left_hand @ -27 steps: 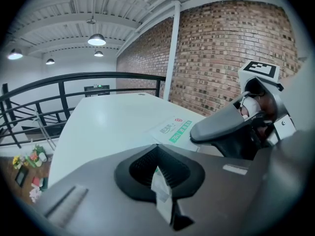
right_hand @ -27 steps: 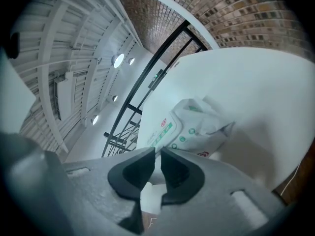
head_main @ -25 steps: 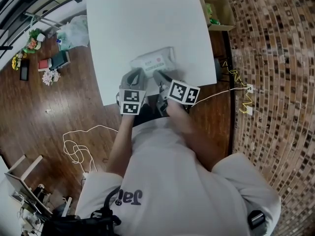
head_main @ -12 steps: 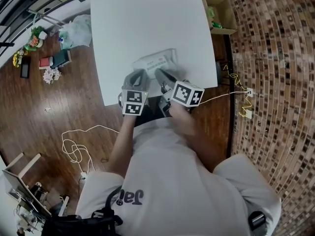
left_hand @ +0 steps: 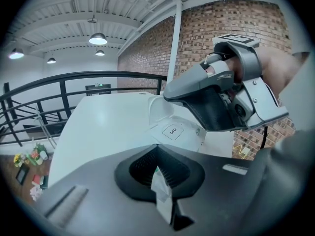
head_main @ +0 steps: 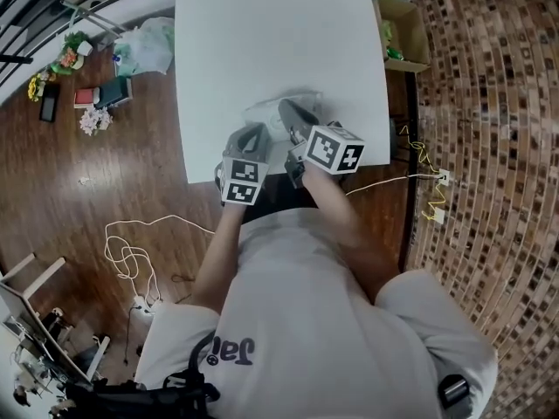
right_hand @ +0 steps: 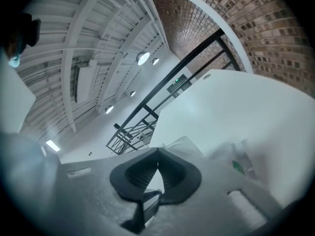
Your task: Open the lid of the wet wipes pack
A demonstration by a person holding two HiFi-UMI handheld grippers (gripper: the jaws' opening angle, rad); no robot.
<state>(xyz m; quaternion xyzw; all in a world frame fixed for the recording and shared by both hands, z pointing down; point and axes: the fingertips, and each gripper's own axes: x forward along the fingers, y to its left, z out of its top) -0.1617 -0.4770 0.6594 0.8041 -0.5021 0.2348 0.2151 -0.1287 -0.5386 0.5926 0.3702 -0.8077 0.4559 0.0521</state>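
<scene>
The white wet wipes pack [head_main: 265, 113] lies near the front edge of the white table [head_main: 262, 24]. My left gripper [head_main: 252, 134] is shut on the pack's near film edge [left_hand: 160, 188]. In the left gripper view the pack's top with its "OPEN" label [left_hand: 173, 131] lies just ahead. The white lid [left_hand: 158, 110] stands raised above it. My right gripper [head_main: 289, 110] comes in from the right, and its tips [left_hand: 167, 92] meet the lid's upper edge. In the right gripper view its jaws [right_hand: 157, 173] are shut with a white sliver of lid between them.
An open cardboard box [head_main: 403, 29] stands on the floor beyond the table's right side. A plastic bag [head_main: 144, 42], books and flowers lie on the wood floor at left. A white cable [head_main: 131, 251] loops on the floor near my legs.
My right gripper has closed and risen, moving further over the pack and rolling, and the lid has come up with it. The left gripper has stayed put.
</scene>
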